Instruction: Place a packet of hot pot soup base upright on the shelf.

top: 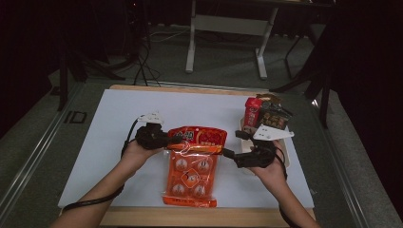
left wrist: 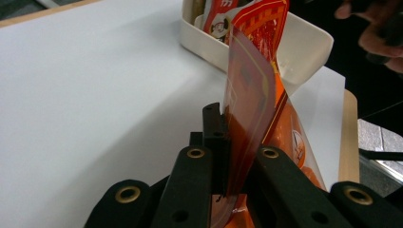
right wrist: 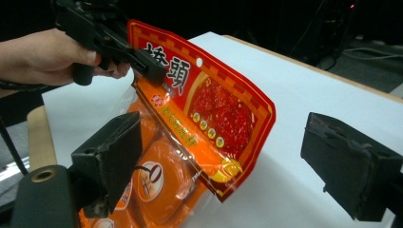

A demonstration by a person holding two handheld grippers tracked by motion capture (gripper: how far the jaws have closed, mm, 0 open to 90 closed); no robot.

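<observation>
Overhead view, two close tool-mounted views

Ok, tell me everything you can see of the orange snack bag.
The orange snack bag is glossy plastic film with a red printed header bearing Chinese characters and a food photo; its clear lower part shows round individually wrapped pieces. The bottom lies on the white table while the header stands lifted and curled. The left gripper is shut on the header's edge. The right gripper is open beside it, apparently not touching.

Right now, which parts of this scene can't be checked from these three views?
- Snack bag near edge: left gripper view, behind the left gripper clamping it.
- White bin contents: high view, dim and small; left gripper view, cut by the top edge.
- Right gripper body: right gripper view, cropped; jaws stand open.
</observation>
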